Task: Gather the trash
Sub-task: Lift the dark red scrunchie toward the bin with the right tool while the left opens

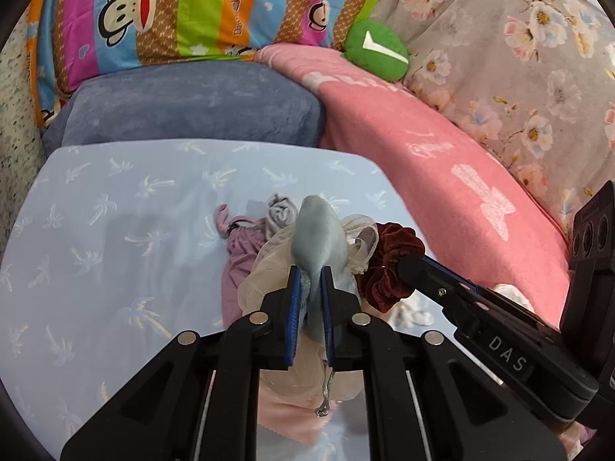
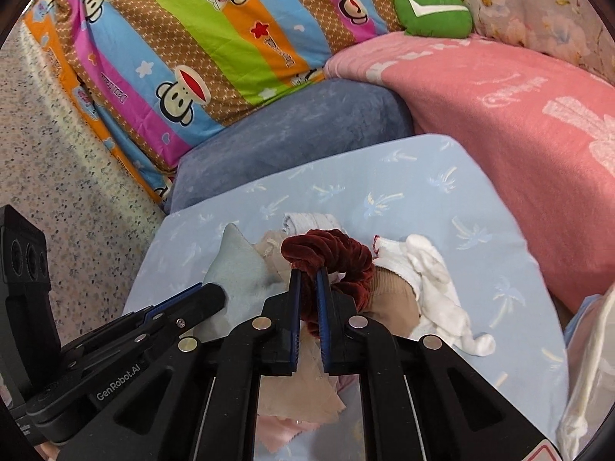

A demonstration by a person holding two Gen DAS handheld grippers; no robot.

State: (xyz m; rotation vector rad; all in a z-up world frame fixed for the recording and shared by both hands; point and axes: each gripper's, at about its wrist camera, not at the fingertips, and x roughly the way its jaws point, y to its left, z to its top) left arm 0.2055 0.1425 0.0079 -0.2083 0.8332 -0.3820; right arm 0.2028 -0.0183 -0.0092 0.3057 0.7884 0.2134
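Note:
My left gripper point(image 1: 310, 274) is shut on a pale blue-grey satin cloth point(image 1: 319, 238), which also shows in the right wrist view point(image 2: 240, 265). My right gripper point(image 2: 309, 274) is shut on a dark red velvet scrunchie point(image 2: 330, 247), seen in the left wrist view too point(image 1: 388, 265), where the right gripper point(image 1: 407, 265) reaches in from the right. Both hover over a small heap on the light blue sheet point(image 1: 115, 199): beige mesh fabric point(image 1: 265, 269), a mauve cloth point(image 1: 238, 261), a grey rolled cloth point(image 1: 282, 209), white socks point(image 2: 434, 276) and a tan piece point(image 2: 392, 292).
A grey-blue cushion point(image 1: 192, 103) and a pink blanket point(image 1: 442, 161) border the sheet at the back and right. A striped monkey-print pillow point(image 2: 192, 38), a green plush point(image 2: 434, 11) and a floral quilt point(image 1: 519, 57) lie behind. A clear plastic bag point(image 2: 588, 365) hangs at the right edge.

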